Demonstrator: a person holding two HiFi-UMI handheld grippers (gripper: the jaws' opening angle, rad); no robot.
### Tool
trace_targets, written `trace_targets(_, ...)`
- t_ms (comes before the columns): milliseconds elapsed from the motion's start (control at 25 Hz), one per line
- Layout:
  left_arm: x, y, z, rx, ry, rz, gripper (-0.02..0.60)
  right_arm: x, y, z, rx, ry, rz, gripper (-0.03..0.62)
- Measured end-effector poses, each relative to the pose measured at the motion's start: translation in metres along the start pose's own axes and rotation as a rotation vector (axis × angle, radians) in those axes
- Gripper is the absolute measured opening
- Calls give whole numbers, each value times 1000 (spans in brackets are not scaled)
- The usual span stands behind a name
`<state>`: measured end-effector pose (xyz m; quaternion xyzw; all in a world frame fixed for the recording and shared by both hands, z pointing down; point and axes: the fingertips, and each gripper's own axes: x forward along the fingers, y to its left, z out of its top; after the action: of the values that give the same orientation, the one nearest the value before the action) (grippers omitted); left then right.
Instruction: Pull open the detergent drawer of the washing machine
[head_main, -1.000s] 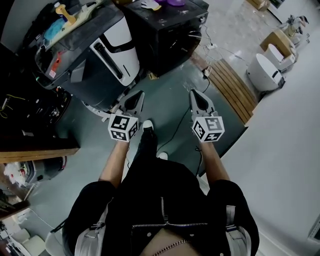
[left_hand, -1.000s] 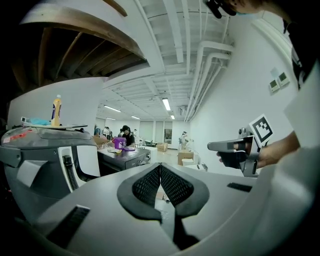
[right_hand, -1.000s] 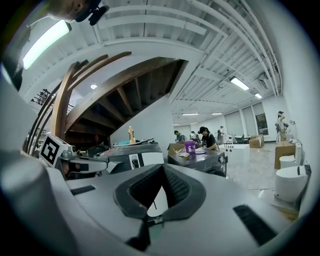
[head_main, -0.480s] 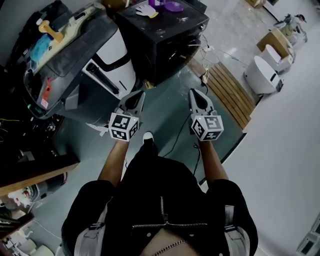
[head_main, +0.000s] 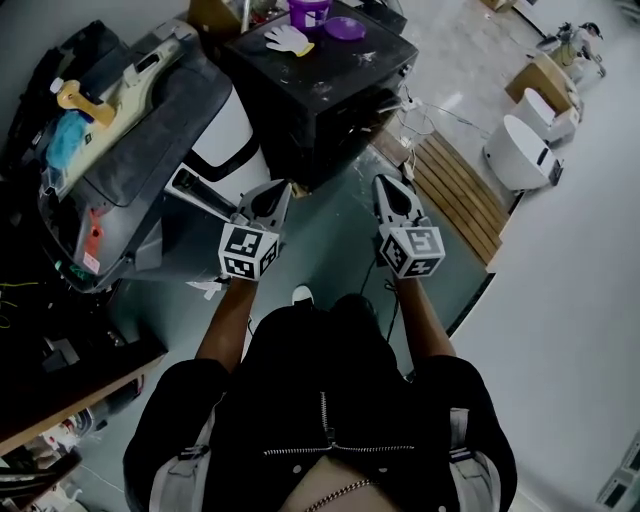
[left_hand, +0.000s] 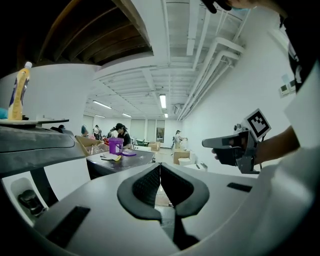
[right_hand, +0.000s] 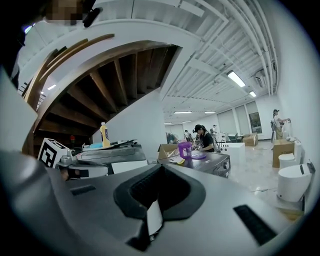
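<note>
**Hovering short of the washer, both jaws pressed together**

My left gripper (head_main: 275, 192) and right gripper (head_main: 390, 186) are empty, well apart from the white washing machine (head_main: 235, 125) ahead-left. I can't pick out its detergent drawer; guessing, closed tips may just skid off the front.

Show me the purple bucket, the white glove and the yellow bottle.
purple bucket (head_main: 309, 14), head view, its side.
white glove (head_main: 288, 40), head view, its palm.
yellow bottle (left_hand: 18, 97), left gripper view, its body.
</note>
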<state>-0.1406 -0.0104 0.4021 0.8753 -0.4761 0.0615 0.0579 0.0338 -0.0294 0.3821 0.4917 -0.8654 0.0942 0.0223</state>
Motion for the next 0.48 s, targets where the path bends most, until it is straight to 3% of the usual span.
trace_targets(480, 46, 31, 1, -23, 3, -23, 20, 51, -23, 1, 36, -2, -31, 6)
